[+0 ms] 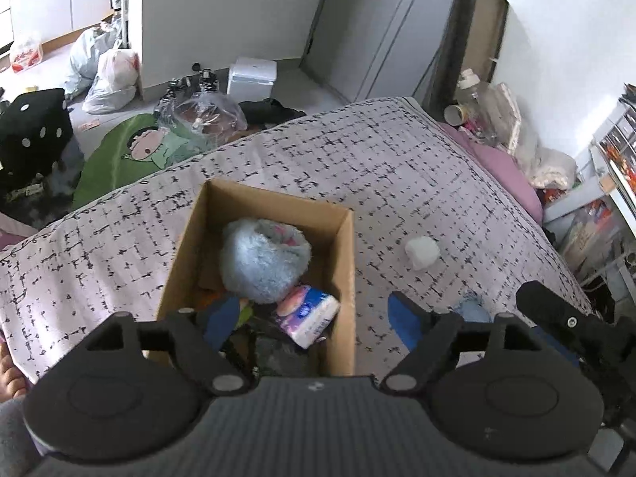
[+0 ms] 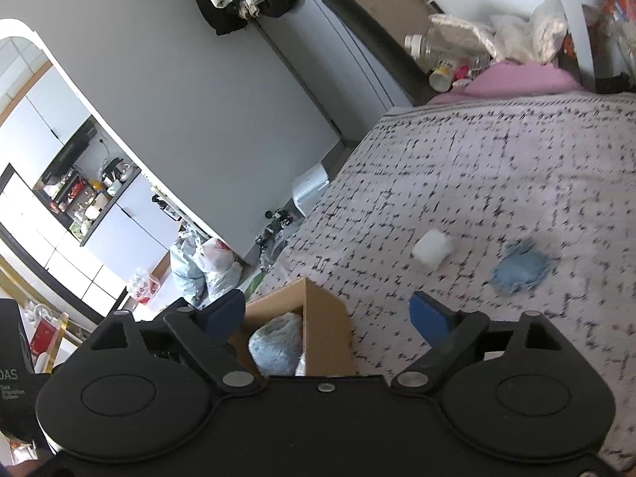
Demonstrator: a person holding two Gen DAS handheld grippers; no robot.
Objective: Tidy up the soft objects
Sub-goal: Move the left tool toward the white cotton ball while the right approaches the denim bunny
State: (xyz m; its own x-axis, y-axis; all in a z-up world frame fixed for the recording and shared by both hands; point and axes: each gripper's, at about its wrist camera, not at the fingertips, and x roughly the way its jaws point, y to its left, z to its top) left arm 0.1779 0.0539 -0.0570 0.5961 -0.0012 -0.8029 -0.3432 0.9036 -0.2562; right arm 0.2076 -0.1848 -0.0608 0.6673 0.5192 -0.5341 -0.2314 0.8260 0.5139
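Both hand-held grippers, left and right, gape empty above the cardboard box; its lower contents are hidden behind the gripper body.

Matt cardboard box, fluffy plush toy, glossy plastic-wrapped tissue pack

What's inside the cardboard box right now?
In the cardboard box: a fluffy blue-grey plush and, nearer the camera, a tissue pack. The left gripper's fingers and body hide the near end, so anything beneath or further in is unclear.
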